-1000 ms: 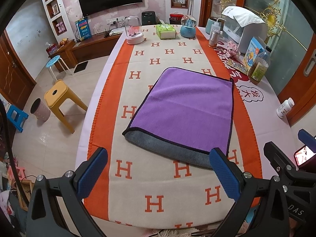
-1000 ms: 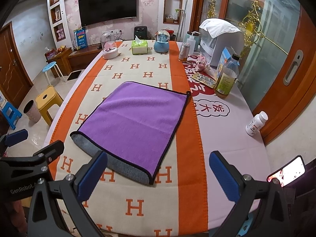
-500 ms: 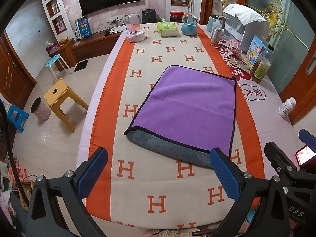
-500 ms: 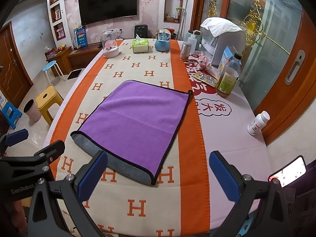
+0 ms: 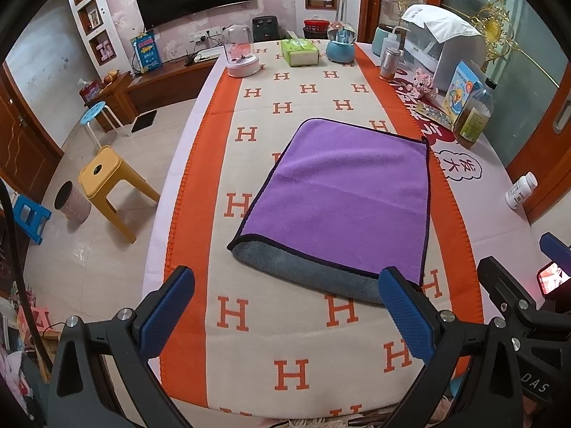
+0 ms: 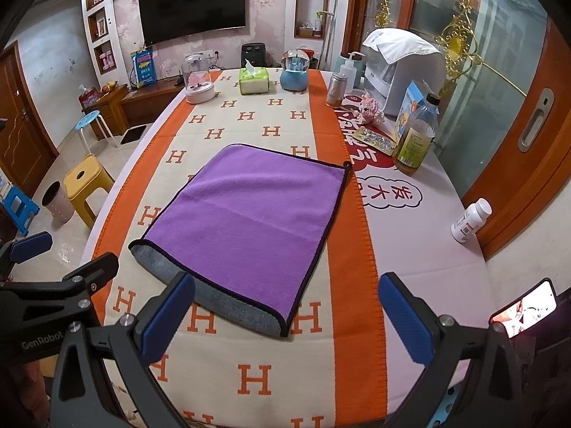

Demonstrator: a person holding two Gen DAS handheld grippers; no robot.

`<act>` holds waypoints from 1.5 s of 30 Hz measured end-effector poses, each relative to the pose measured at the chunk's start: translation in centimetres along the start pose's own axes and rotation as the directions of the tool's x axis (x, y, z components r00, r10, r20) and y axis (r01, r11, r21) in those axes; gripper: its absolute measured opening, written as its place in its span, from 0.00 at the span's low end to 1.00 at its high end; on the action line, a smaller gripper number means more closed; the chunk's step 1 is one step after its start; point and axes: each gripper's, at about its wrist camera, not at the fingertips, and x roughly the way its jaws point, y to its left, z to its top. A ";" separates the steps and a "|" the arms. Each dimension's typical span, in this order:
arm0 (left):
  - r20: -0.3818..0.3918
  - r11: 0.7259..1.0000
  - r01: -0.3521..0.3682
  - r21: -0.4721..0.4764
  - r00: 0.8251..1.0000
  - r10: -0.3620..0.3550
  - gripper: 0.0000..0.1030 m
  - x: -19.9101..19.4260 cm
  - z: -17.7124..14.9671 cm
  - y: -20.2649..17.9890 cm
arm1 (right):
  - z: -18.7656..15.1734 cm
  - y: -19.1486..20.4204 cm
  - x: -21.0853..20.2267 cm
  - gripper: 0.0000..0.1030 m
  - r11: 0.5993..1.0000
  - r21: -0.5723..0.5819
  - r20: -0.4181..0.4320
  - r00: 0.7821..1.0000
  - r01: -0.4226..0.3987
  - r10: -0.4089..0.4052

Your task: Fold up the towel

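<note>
Towel (image 5: 342, 196) lies flat mid-table on the H-pattern runner (image 5: 285, 324), already doubled over once: purple layer on top, grey underside peeking out along the near edge, fold crease faint across the middle. Vs. a sec ago it sits a bit farther up both views w/ more runner showing in front, so both tools are backing off toward the table's near edge; the cloth itself hasn't shifted or changed shape. Left gripper (image 5: 285, 314) is released, jaws spread wide, nothing between them, hovering clear of the towel. Right gripper (image 6: 285, 314) same: spread wide, empty, its left pad only overlapping the grey edge in view, prob. not touching. Judging by that, one fold is finished and set down; hands look to be resetting for the next grab. Likely next: pinch two corners on one side & bring them across for a second fold. Bottle (image 6: 415, 142) and pill jar (image 6: 471, 221) sit well apart to the right, no obstacle.
</note>
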 end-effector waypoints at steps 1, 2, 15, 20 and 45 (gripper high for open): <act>0.001 1.000 0.002 0.003 1.000 -0.002 0.99 0.0 0.1 0.1 | -0.1 0.2 0.1 1.00 1.000 0.002 0.000 1.000 0.002 -0.002; 0.001 1.000 0.003 0.006 1.000 -0.003 0.99 0.1 0.2 0.1 | -0.1 0.3 0.1 1.00 1.000 0.005 -0.001 1.000 0.004 -0.004; 0.005 0.999 0.012 0.041 1.000 -0.012 0.99 0.7 1.2 0.2 | 0.3 0.5 0.1 0.99 1.000 0.022 -0.006 1.000 0.010 -0.010; 0.020 0.998 0.014 0.061 1.000 -0.015 0.99 0.9 1.6 0.6 | 0.4 0.7 0.4 0.99 1.000 0.027 -0.018 1.000 0.009 -0.008; -0.107 0.949 0.166 0.269 0.984 -0.142 0.99 11.0 3.9 4.6 | -1.8 -0.8 8.4 0.85 0.997 0.039 -0.157 0.985 -0.066 0.072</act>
